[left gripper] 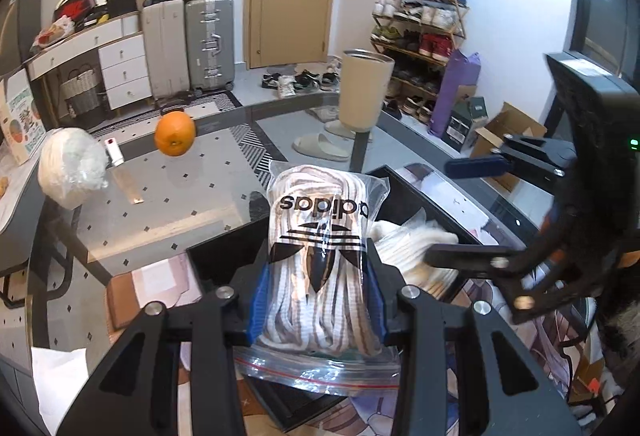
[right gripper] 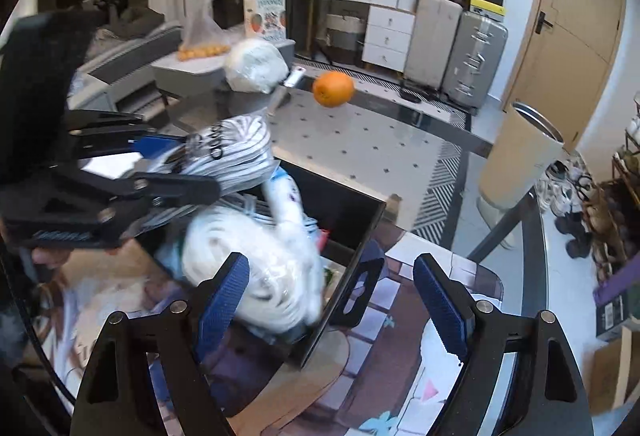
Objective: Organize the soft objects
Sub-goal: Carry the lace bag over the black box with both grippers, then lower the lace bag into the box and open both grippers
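Observation:
A clear zip bag of striped white cloth with a black logo [left gripper: 320, 212] sits between the blue pads of my left gripper [left gripper: 318, 276], which is shut on it above a black box [left gripper: 224, 240]. From the right wrist view, that left gripper [right gripper: 192, 166] holds the striped bag [right gripper: 240, 152] over the box's far left corner. My right gripper [right gripper: 330, 264] is open over the box [right gripper: 360, 220]. A blurred white bagged cloth [right gripper: 256, 268] lies in the box beside its left pad, not squeezed. In the left wrist view, the right gripper [left gripper: 438, 213] reaches in from the right.
On the glass table lie an orange [left gripper: 175, 134], a white bagged bundle [left gripper: 68, 168] and a small knife [left gripper: 114, 152]. A tall beige cup [left gripper: 364, 92] stands at the far edge. A printed mat [right gripper: 400, 316] lies under the box.

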`<act>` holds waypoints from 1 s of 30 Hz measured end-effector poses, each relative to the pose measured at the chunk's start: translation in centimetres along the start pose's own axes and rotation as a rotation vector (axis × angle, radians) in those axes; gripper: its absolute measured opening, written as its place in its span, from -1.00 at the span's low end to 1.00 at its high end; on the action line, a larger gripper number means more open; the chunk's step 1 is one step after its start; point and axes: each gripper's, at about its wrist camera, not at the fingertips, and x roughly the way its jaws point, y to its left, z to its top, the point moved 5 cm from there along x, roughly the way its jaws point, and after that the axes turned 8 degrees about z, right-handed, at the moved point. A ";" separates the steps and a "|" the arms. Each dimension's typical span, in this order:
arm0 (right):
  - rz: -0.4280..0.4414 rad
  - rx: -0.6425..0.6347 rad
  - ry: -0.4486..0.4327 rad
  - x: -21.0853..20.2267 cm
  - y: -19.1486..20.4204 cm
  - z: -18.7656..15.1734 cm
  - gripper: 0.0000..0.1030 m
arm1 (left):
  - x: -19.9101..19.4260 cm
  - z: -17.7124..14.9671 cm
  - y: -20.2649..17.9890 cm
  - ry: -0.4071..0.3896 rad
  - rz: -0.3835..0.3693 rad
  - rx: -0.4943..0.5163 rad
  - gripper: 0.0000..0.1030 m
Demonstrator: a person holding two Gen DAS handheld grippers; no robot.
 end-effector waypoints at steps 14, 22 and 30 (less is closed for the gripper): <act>-0.028 0.006 -0.006 0.0 -0.8 -0.6 0.67 | 1.5 -0.8 -2.4 0.067 -0.063 0.150 -0.13; -0.020 0.070 -0.054 -2.3 -1.4 -1.8 0.67 | 2.2 -0.7 -2.4 0.066 -0.048 0.185 -0.01; 0.042 0.136 -0.151 -4.2 -0.3 -2.8 0.93 | -0.9 -1.6 -2.8 -0.041 -0.014 0.141 0.92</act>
